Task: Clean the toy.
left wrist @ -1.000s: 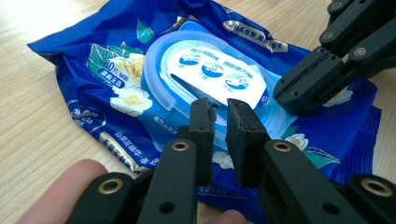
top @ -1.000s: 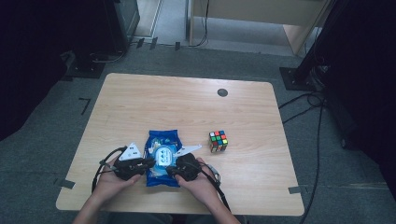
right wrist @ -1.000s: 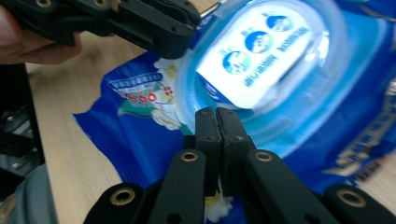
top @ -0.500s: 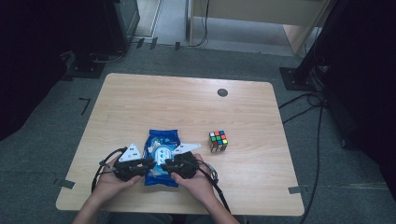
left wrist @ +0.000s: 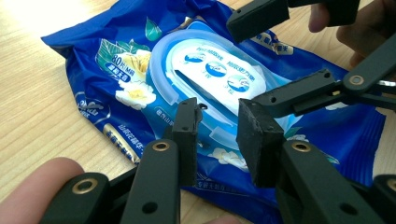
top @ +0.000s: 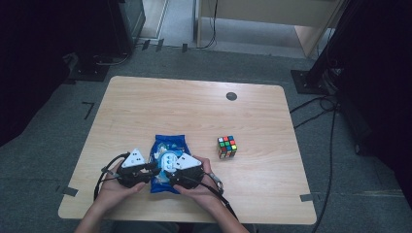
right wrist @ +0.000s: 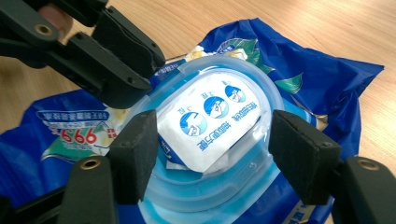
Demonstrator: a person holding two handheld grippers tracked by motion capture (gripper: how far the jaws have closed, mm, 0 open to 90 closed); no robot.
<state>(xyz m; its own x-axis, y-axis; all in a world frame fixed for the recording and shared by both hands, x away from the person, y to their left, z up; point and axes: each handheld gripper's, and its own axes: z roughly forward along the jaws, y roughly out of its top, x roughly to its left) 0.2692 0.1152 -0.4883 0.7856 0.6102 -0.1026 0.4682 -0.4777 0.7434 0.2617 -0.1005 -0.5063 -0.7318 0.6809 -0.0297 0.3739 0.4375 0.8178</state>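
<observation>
A blue wet-wipes packet [top: 170, 144] lies on the wooden table [top: 170, 107] near its front edge. Its pale blue plastic lid [left wrist: 217, 70] carries a white label [right wrist: 212, 116]. My left gripper [top: 153, 170] reaches in from the left over the packet's near end. Its jaws have just been opening, and the left gripper [left wrist: 217, 135] stands open over the lid's rim without pressing it. My right gripper [top: 168, 176] comes in from the right. Its jaws have also just been opening, and the right gripper [right wrist: 217, 154] is open, with a pad on either side of the lid and label.
A Rubik's cube [top: 227, 146] sits on the table to the right of the packet. A small dark round disc [top: 231, 96] lies near the far edge. Cables trail on the floor at the right, and dark stands flank the table.
</observation>
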